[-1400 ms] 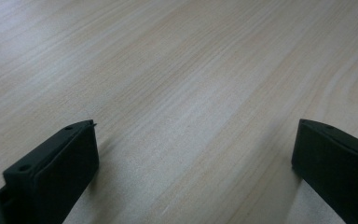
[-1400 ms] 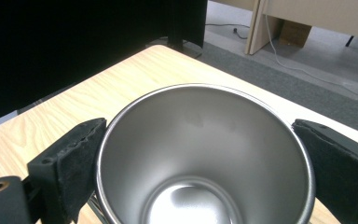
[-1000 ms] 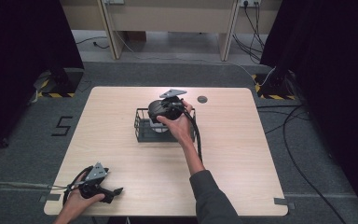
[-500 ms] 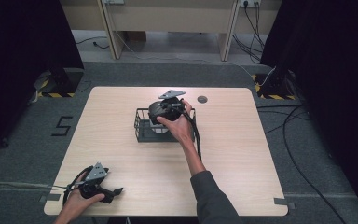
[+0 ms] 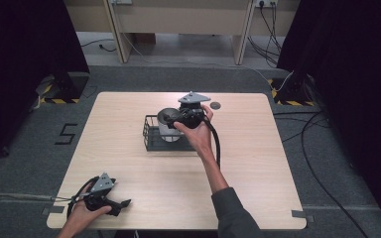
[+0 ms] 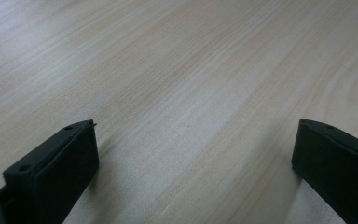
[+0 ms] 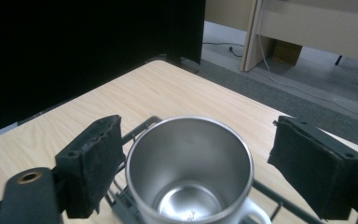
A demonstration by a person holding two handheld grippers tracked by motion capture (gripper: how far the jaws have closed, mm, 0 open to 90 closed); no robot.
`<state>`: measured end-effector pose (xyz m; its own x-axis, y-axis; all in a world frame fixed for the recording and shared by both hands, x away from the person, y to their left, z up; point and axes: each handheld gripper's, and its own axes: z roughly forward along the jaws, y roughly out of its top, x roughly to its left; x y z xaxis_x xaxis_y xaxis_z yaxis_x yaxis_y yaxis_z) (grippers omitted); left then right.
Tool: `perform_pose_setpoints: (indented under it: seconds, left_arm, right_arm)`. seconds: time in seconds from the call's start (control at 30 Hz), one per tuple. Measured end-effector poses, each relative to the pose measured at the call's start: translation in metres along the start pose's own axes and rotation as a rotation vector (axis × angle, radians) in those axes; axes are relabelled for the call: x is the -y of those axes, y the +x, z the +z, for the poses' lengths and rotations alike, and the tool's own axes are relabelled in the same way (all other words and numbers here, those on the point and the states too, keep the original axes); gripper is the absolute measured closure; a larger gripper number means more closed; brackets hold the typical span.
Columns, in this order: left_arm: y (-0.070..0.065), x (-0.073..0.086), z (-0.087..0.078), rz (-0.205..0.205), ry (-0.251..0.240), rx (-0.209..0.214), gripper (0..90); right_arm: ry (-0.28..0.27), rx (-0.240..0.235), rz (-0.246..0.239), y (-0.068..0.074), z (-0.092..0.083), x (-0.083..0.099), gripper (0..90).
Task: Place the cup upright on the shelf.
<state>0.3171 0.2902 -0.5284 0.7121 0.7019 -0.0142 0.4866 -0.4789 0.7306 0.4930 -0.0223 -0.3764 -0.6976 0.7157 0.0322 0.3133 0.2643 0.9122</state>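
Fingers of both grippers spread, gripping nothing; right gripper (image 5: 171,117) just narrowing above steel mug (image 7: 189,172); pale wood table (image 5: 258,163), grey carpet.

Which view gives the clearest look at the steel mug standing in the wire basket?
The right gripper view: the steel mug stands upright just beyond the right gripper, between its open jaws, its shiny, empty inside plain. The high view shows it small in the wire basket, partly behind the hand. The left gripper view faces bare tabletop.

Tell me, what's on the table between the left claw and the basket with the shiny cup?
Nothing. In the high view, only bare wooden table stretches from the left claw to the wire basket holding the steel cup.
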Motion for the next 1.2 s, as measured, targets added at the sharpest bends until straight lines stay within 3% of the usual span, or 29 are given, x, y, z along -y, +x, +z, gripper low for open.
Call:
perform_pose_setpoints:
  seconds: [0.4, 0.97, 1.2]
  left_arm:
    - [0.0, 0.0, 0.0, 0.001, 0.0, -0.001, 0.0]
    - [0.0, 0.0, 0.0, 0.002, 0.0, -0.001, 0.0]
    - [0.0, 0.0, 0.0, 0.001, -0.002, -0.002, 0.0]
  right_arm:
    - [-0.046, -0.006, 0.027, -0.005, -0.04, 0.019, 15.2]
    - [-0.087, -0.006, 0.026, 0.0, -0.084, 0.044, 15.4]
    - [-0.091, 0.004, 0.038, -0.003, -0.093, 0.058, 15.4]
